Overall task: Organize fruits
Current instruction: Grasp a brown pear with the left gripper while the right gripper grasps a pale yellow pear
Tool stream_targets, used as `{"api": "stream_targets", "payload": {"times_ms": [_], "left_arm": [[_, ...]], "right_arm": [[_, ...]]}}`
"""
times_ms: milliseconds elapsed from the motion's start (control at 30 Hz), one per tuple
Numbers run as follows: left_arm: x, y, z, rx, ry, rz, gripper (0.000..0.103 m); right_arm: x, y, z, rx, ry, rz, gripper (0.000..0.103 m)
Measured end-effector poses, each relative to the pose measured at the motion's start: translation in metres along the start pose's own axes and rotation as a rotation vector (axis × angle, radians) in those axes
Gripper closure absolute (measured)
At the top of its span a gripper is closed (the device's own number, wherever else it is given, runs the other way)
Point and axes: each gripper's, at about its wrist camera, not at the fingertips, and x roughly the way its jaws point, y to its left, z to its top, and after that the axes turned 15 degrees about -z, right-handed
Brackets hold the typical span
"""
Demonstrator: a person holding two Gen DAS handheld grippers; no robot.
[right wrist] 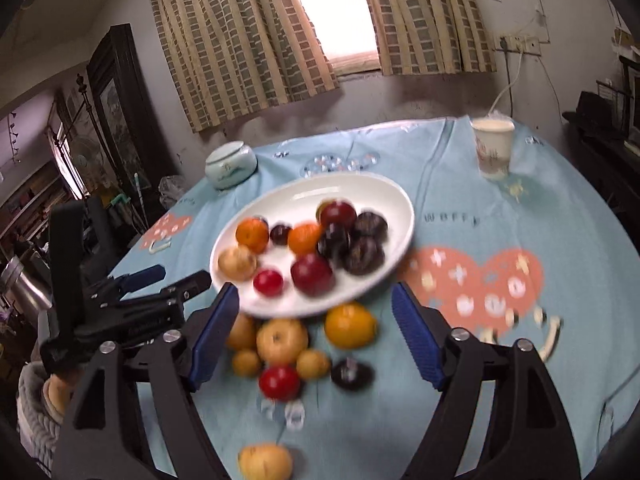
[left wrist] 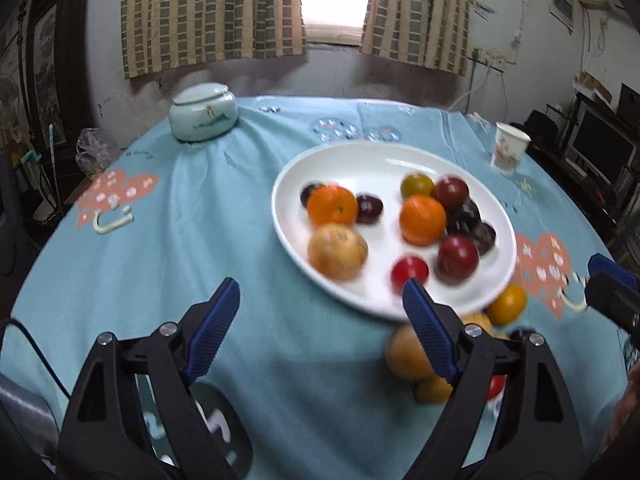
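Note:
A white plate [left wrist: 384, 164] [right wrist: 396, 196] on the blue tablecloth holds several oranges [left wrist: 333, 205], dark plums [right wrist: 362, 254], red fruits [right wrist: 313, 274] and a yellow pear [left wrist: 337, 251]. More loose fruit lies on the cloth in front of the plate: an orange [right wrist: 350, 325], yellow pears [right wrist: 282, 340], a red fruit [right wrist: 279, 382], a dark plum [right wrist: 352, 374] and a pear [right wrist: 265, 462] at the near edge. My left gripper [left wrist: 322, 300] is open and empty, just short of the plate's near rim. My right gripper [right wrist: 316, 306] is open and empty, above the loose fruit.
A pale green lidded jar [left wrist: 203, 114] [right wrist: 231, 164] stands at the table's far left. A paper cup [left wrist: 509, 147] [right wrist: 493, 147] stands at the far right. Curtains and a window are behind the table. Furniture stands at both sides.

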Motion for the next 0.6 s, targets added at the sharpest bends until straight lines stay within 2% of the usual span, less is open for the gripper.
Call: {"api": "stream_targets", "payload": {"times_ms": [67, 167, 267, 367, 433, 500, 600], "left_arm": [[0.003, -0.005, -0.006, 0.009, 0.022, -0.028, 0.018], [0.006, -0.017, -0.010, 0.053, 0.026, -0.056, 0.018], [0.012, -0.023, -0.014, 0.085, 0.041, -0.053, 0.018], [0.022, -0.020, -0.017, 0.076, 0.080, -0.058, 0.017], [0.024, -0.018, -0.017, 0.075, 0.085, -0.060, 0.012], [0.019, -0.014, -0.016, 0.079, 0.064, -0.009, 0.012], [0.006, 0.008, -0.015, 0.017, 0.040, 0.105, 0.013]], "right_arm": [[-0.004, -0.003, -0.015, -0.004, 0.021, -0.023, 0.011], [-0.011, -0.006, -0.023, -0.012, 0.022, -0.036, 0.011], [-0.013, -0.008, -0.023, -0.006, 0.019, -0.022, 0.011], [-0.013, -0.006, -0.023, -0.009, 0.023, -0.025, 0.011], [-0.013, -0.006, -0.024, -0.009, 0.026, -0.028, 0.011], [-0.013, -0.007, -0.024, -0.010, 0.025, -0.032, 0.011], [-0.013, -0.009, -0.024, -0.003, 0.025, -0.032, 0.011]]}}
